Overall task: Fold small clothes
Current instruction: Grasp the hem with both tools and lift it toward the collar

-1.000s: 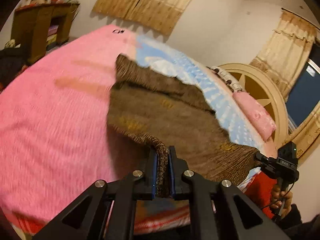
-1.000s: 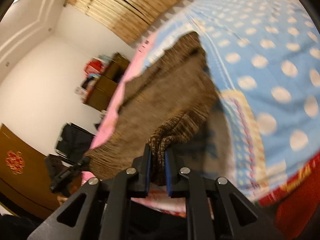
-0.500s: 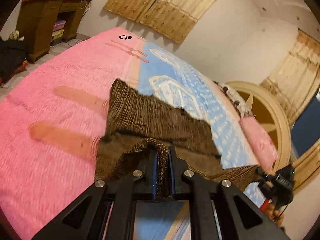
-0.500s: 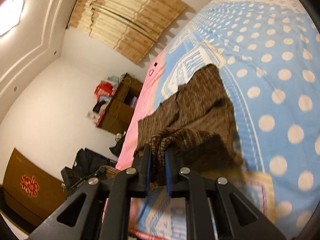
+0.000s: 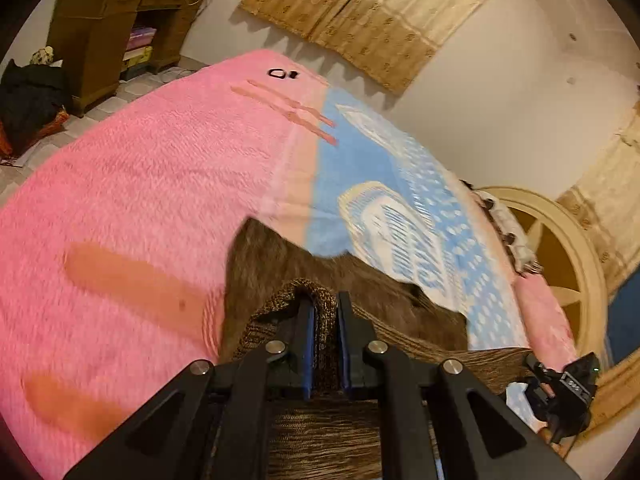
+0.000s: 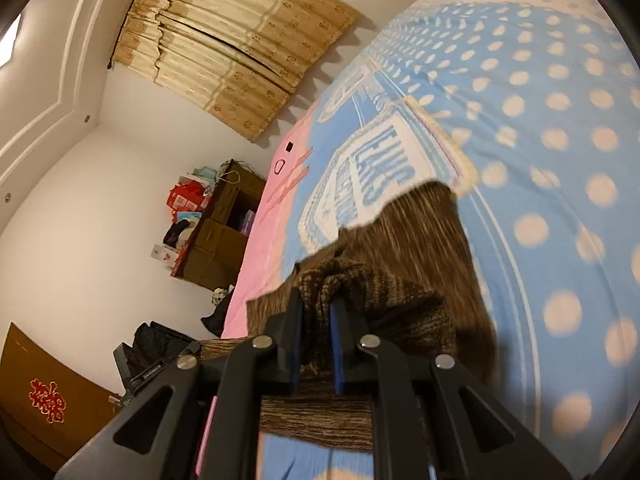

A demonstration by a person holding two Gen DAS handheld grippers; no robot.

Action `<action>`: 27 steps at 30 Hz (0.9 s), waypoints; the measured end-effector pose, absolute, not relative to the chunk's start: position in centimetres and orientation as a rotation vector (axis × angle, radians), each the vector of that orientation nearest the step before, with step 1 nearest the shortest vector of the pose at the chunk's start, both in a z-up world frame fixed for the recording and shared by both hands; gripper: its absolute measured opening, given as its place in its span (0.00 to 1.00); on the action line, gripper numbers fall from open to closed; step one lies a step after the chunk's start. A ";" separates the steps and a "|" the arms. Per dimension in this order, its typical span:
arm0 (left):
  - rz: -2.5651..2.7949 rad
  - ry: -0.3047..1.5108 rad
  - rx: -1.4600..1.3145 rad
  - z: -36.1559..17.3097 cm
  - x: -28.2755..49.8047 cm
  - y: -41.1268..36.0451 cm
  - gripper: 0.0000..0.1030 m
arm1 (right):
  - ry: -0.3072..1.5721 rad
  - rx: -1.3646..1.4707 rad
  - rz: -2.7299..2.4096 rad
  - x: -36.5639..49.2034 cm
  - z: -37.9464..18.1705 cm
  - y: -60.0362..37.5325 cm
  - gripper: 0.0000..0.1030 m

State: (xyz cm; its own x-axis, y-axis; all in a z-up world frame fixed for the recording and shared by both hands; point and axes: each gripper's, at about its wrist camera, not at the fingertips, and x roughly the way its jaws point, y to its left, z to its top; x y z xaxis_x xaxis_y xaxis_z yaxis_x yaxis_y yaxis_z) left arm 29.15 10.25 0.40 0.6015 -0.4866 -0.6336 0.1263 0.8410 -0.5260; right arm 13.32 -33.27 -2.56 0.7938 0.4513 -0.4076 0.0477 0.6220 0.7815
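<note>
A brown knitted garment (image 5: 360,292) lies partly folded over on the bed, where the pink blanket meets the blue one. My left gripper (image 5: 324,304) is shut on the garment's ribbed hem at its left corner. My right gripper (image 6: 316,308) is shut on the hem of the same brown garment (image 6: 424,240) at the other corner. The hem stretches between the two grippers, lifted over the far half of the cloth. The right gripper (image 5: 568,384) also shows at the left wrist view's lower right. The left gripper (image 6: 152,364) shows at the right wrist view's lower left.
The bed has a pink blanket (image 5: 140,200) and a blue dotted blanket (image 6: 540,120). A pink pillow (image 5: 544,312) and round cream headboard (image 5: 560,264) lie to the right. A wooden desk (image 5: 100,32) stands by the wall. Two small dark items (image 5: 280,74) rest at the far end.
Both grippers have carried the lifted hem forward over the garment toward its far edge. Much less of the brown cloth now shows beyond the fingers.
</note>
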 end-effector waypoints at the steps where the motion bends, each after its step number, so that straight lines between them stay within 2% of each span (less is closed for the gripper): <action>1: -0.354 0.862 -0.450 0.1 29.9 10.2 0.09 | 0.630 0.877 0.246 14.6 -2.6 -33.5 0.15; 5: -0.278 0.899 -0.435 -2.2 34.2 9.6 0.10 | 0.641 0.839 0.187 18.8 -3.7 -34.0 0.15; 8: -0.240 1.020 -0.439 -5.2 37.4 9.1 0.10 | 0.687 0.830 0.153 22.4 -5.9 -34.1 0.15; 10: -0.244 1.090 -0.516 -6.6 38.9 9.6 0.10 | 0.747 0.829 0.112 24.4 -8.1 -34.2 0.18; 13: -0.284 1.156 -0.696 -6.8 39.9 11.5 0.11 | 0.768 0.838 0.084 25.2 -10.4 -34.5 0.17; 15: -0.320 1.154 -0.781 -6.3 40.3 12.8 0.11 | 0.741 0.817 0.085 24.7 -10.4 -34.7 0.19; 17: -0.264 1.065 -0.764 -4.7 40.0 14.2 0.12 | 0.742 0.798 0.092 24.4 -10.4 -34.7 0.20; 18: -0.202 1.015 -0.713 -3.7 39.5 14.8 0.15 | 0.746 0.801 0.096 24.3 -10.3 -34.8 0.20; 20: -0.178 1.011 -0.694 -3.2 39.3 15.6 0.40 | 0.770 0.799 0.097 24.5 -10.0 -34.8 0.21; 22: -0.139 0.975 -0.726 -2.5 38.3 16.7 0.40 | 0.783 0.815 0.092 25.1 -9.6 -34.9 0.24; 25: -0.148 0.917 -0.599 -0.6 35.6 15.9 0.40 | 0.731 0.939 0.092 26.1 -8.6 -36.5 0.36; 27: -0.180 0.924 -0.504 -0.5 34.3 14.8 0.40 | 0.627 0.982 0.032 25.7 -7.0 -38.2 0.58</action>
